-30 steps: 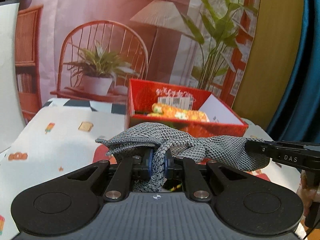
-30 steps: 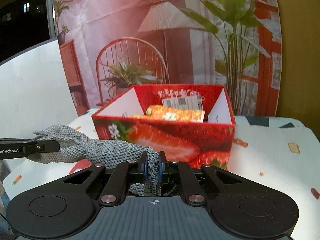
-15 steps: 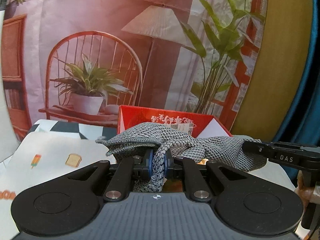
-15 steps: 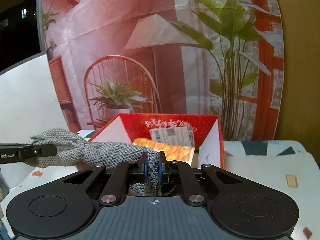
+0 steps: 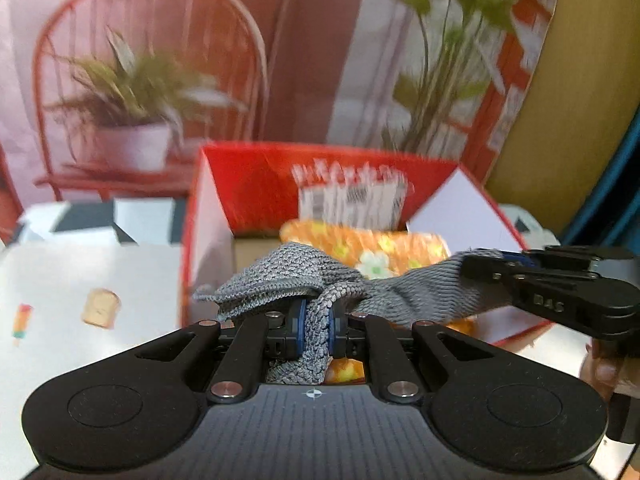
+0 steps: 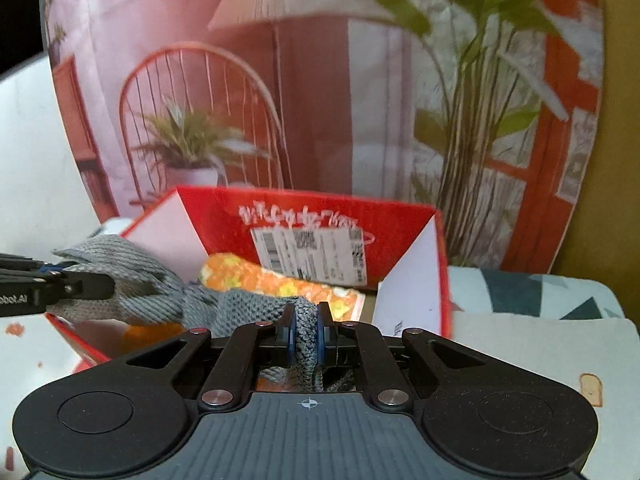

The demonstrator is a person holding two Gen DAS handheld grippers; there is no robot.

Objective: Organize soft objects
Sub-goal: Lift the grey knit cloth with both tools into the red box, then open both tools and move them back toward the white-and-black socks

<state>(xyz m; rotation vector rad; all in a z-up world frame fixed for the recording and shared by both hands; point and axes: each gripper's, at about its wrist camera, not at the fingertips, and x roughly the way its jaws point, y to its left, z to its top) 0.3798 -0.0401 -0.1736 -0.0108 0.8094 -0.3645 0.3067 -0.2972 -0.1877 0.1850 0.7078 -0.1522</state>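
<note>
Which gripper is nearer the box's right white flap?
Right. The right gripper hangs close beside the flap; the left gripper is across the box, by its opposite wall.

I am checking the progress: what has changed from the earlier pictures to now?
Both grippers carried the grey knitted cloth forward: it now hangs over the open red strawberry-printed box, above the orange flowered cloth inside. Unchanged: left gripper and right gripper stay shut on the cloth's ends.

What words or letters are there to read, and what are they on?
"DAS": on the right tongs, seen from the left wrist.
"obot.AI": on the left tongs, cut off at the picture's edge.
White writing on the red box: too blurred.
White label with barcodes inside it: too small.
</note>
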